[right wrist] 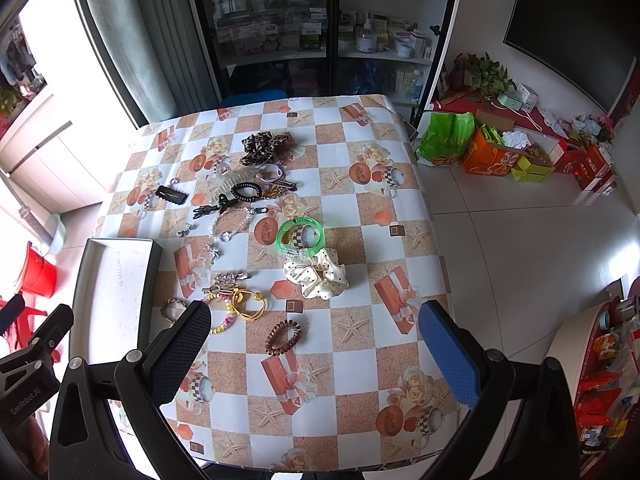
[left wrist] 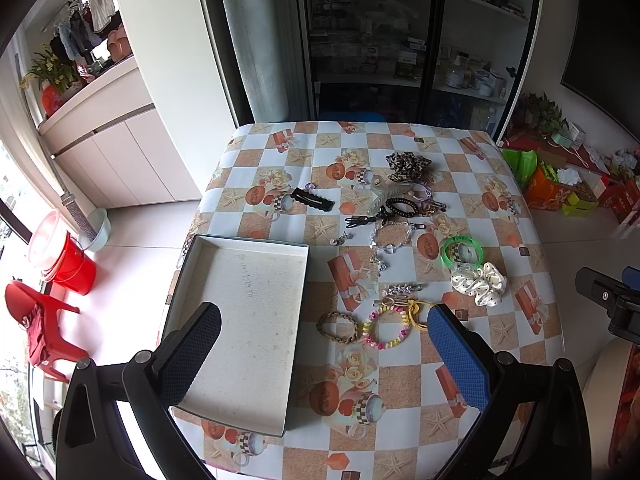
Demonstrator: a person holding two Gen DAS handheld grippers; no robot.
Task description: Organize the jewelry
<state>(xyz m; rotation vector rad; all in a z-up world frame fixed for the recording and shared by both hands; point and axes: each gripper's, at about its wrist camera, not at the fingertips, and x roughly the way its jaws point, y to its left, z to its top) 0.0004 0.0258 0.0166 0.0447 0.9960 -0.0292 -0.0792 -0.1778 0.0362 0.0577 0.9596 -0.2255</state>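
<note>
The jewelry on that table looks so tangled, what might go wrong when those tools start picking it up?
Two risks, I think. The yellow hair tie lies tangled with the pastel bead bracelet and small clips, so lifting one may drag the others along. The black hair ties and clear claw clip also sit in a heap, hard to pinch singly. Both tools, left and right, are open and hold nothing, and the box is empty.
</note>
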